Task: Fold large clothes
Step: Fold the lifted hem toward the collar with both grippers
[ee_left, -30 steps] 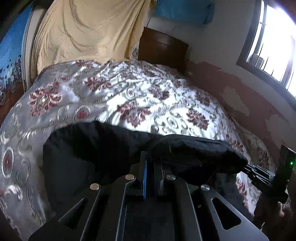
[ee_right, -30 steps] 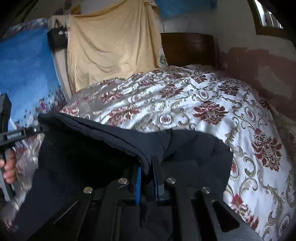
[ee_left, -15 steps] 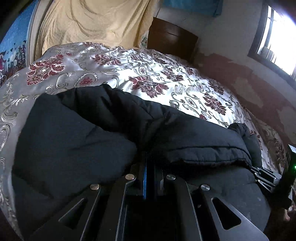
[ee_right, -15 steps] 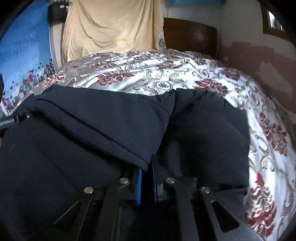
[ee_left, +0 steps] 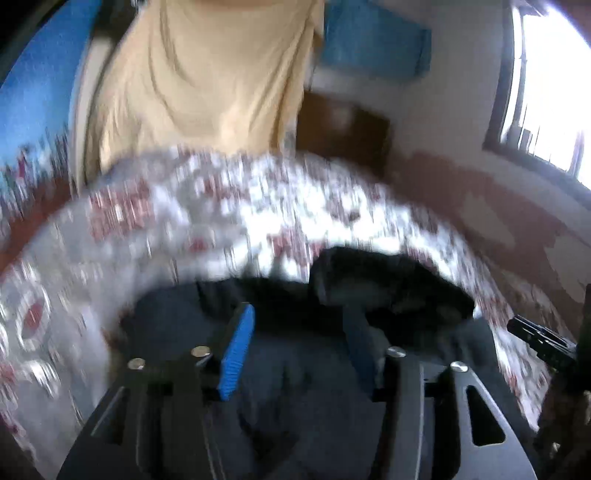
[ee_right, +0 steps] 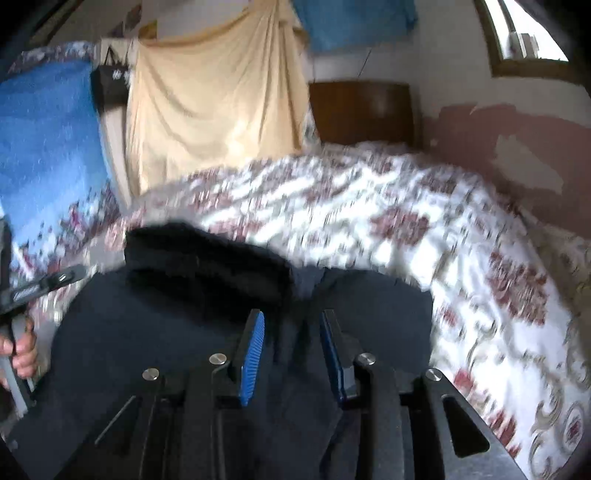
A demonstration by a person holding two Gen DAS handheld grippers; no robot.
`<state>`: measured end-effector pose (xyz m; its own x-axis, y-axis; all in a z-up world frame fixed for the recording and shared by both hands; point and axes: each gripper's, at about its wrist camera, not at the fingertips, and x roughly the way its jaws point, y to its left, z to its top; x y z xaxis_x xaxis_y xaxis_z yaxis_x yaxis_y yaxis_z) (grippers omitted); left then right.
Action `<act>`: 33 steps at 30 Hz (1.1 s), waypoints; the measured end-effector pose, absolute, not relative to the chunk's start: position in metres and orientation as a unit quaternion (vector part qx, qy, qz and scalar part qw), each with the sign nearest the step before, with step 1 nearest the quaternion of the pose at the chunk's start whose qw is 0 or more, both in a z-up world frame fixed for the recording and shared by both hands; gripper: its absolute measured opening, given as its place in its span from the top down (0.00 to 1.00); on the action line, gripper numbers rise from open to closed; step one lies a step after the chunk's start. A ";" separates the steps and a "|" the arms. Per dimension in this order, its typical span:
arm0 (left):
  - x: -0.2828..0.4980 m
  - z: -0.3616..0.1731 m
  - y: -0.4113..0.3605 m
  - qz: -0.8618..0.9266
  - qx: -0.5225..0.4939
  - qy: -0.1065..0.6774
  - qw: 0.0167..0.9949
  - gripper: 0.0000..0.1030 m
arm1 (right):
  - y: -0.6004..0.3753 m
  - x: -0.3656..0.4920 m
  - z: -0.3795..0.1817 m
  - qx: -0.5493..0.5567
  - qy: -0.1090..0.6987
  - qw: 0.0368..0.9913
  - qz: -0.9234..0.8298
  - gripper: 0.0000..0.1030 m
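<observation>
A dark padded jacket [ee_left: 295,376] lies folded on the floral bedspread [ee_left: 207,221], close under both grippers. My left gripper [ee_left: 297,314] hovers over it with its jaws opening; the blue pads [ee_left: 236,354] stand apart and do not press on the cloth. In the right wrist view the jacket [ee_right: 155,325] fills the lower left. My right gripper [ee_right: 291,317] is also opening, with a loose fold of the jacket between its pads [ee_right: 253,354], which are clear of it. Both views are blurred by motion.
The bedspread [ee_right: 424,236] runs back to a dark wooden headboard [ee_right: 362,110]. A yellow sheet [ee_right: 214,110] and blue cloth [ee_right: 354,22] hang on the far wall. A window [ee_left: 546,92] is at the right. A hand [ee_right: 20,350] holds the left gripper [ee_right: 44,284].
Both grippers were shut on the jacket's edge and have now parted their jaws and let it go. Both cameras have drawn back from the jacket, which rests on the bed.
</observation>
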<state>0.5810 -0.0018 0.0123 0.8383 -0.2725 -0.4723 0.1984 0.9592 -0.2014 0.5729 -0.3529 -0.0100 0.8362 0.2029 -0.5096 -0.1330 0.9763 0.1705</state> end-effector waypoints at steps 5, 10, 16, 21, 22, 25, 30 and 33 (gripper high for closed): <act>0.677 0.038 -0.025 -0.044 -0.082 0.299 0.950 0.51 | -0.349 0.669 0.003 0.123 0.318 0.936 0.085 0.71; 0.761 0.007 -0.016 -0.079 -0.137 0.371 0.915 0.51 | -0.374 0.757 -0.035 0.282 0.376 0.869 0.156 0.70; 0.790 -0.023 -0.006 -0.114 -0.159 0.406 0.893 0.51 | -0.360 0.781 -0.067 0.236 0.410 0.870 0.142 0.65; 0.790 -0.015 -0.022 -0.153 -0.165 0.405 0.887 0.51 | -0.351 0.743 -0.057 0.203 0.376 0.890 0.160 0.84; 0.790 -0.015 -0.027 -0.153 -0.156 0.410 0.885 0.51 | -0.349 0.735 -0.053 0.188 0.370 0.895 0.164 0.84; 0.789 -0.021 -0.042 -0.131 -0.122 0.427 0.886 0.62 | -0.348 0.713 -0.043 0.156 0.365 0.902 0.171 0.86; 0.749 -0.014 -0.033 -0.127 -0.132 0.402 0.897 0.95 | -0.351 0.681 -0.035 0.124 0.358 0.910 0.169 0.89; 0.710 0.001 -0.029 -0.148 -0.123 0.384 0.903 0.96 | -0.349 0.653 -0.032 0.081 0.346 0.919 0.171 0.90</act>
<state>0.7104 -0.0291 0.0010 0.6605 -0.3623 -0.6576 0.1725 0.9256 -0.3368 0.6526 -0.3494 -0.0317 0.7017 0.3695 -0.6092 -0.2576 0.9288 0.2666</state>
